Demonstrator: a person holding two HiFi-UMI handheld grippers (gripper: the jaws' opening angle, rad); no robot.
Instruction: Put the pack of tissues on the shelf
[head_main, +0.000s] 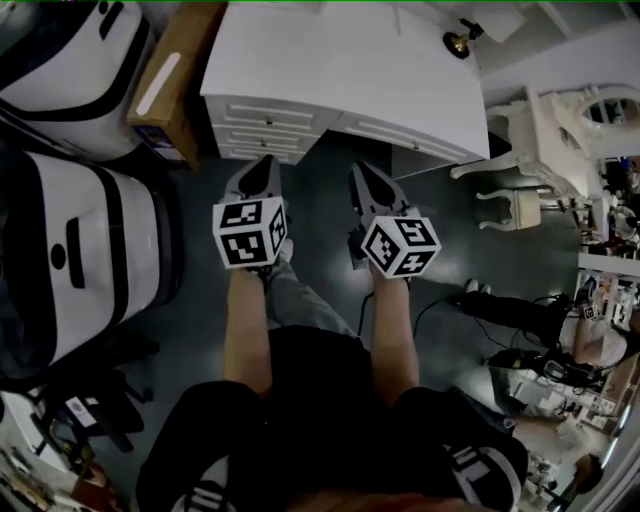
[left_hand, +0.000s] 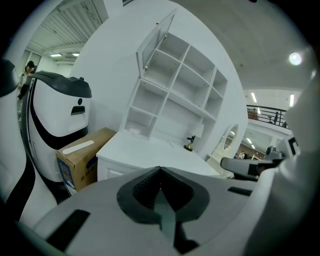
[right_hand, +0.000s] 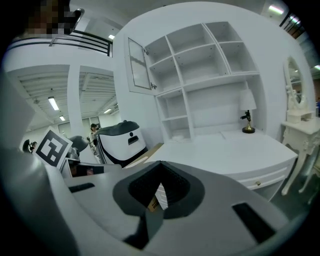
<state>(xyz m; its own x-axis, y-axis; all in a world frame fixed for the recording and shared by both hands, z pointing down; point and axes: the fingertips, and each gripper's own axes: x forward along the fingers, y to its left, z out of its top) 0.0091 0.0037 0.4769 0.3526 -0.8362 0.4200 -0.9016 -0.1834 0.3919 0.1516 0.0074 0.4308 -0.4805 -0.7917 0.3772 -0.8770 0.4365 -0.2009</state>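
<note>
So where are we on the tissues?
Done: unclear. A pale item lies in the shelf, low left cubby; can't tell if it's the tissues. In hand: nothing, left gripper and right gripper are both shut and empty, before the desk. Left: confirm the pack, else find it.

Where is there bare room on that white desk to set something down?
The desktop is bare from front edge to shelf unit, except a small lamp at right rear. Most shelf compartments look empty. Crowded: the floor left of it, with a cardboard box and white-and-black machines.
</note>
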